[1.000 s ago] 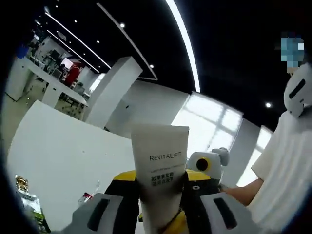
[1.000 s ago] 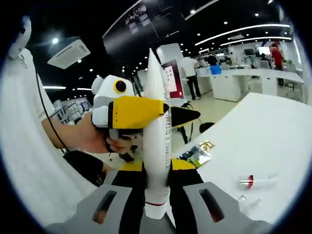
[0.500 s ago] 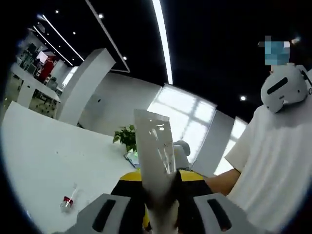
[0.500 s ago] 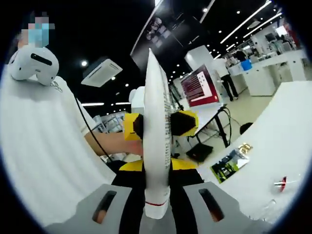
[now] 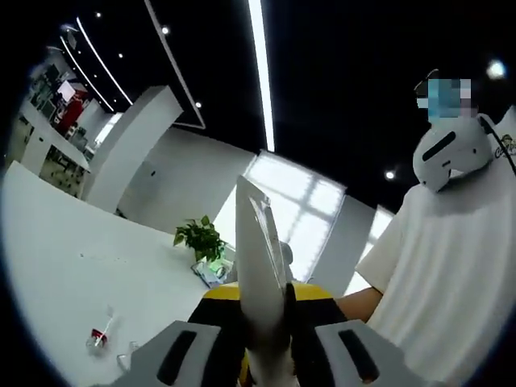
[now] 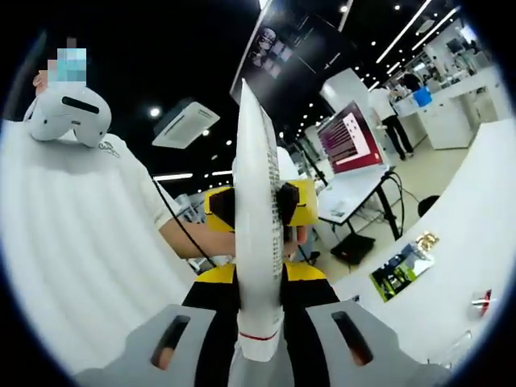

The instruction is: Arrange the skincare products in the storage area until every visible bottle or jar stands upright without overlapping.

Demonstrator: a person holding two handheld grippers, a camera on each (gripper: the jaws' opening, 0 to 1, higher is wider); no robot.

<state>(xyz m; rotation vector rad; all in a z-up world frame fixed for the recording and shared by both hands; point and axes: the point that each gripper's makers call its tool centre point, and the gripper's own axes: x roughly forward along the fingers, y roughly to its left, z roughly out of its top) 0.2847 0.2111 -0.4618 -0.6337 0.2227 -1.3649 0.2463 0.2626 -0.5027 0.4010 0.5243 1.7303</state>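
1. Tube [image 5: 260, 274] front and centre in the left gripper view, a white squeeze tube seen almost edge-on, its crimped flat end pointing up and away from the camera.
2. The left gripper [image 5: 266, 359] is clamped on it: both grey jaws press in against the tube's lower part, with yellow housing showing right behind.
3. Over in the right gripper view the same tube [image 6: 258, 234] stands tall between that gripper's jaws, printed text running down its side and a thin red line near the bottom end.
4. The right gripper [image 6: 260, 347] is closed onto the tube's lower end, jaws tight on both flanks, so two tools have hold of one tube and it is up in the air, clear of the table.
5. Behind the tube in the right gripper view sits the other gripper, yellow and black, touching the tube about halfway up, with a hand [image 6: 294, 242] around it.
6. A person in a white shirt [image 6: 72, 242] stands close behind.
7. White table [image 5: 56, 266] below; on it a small red-capped vial [image 5: 98, 337], and further back a green potted plant [image 5: 197, 238].
8. A colourful packet [image 6: 399, 270] lies on the table edge in the right gripper view.
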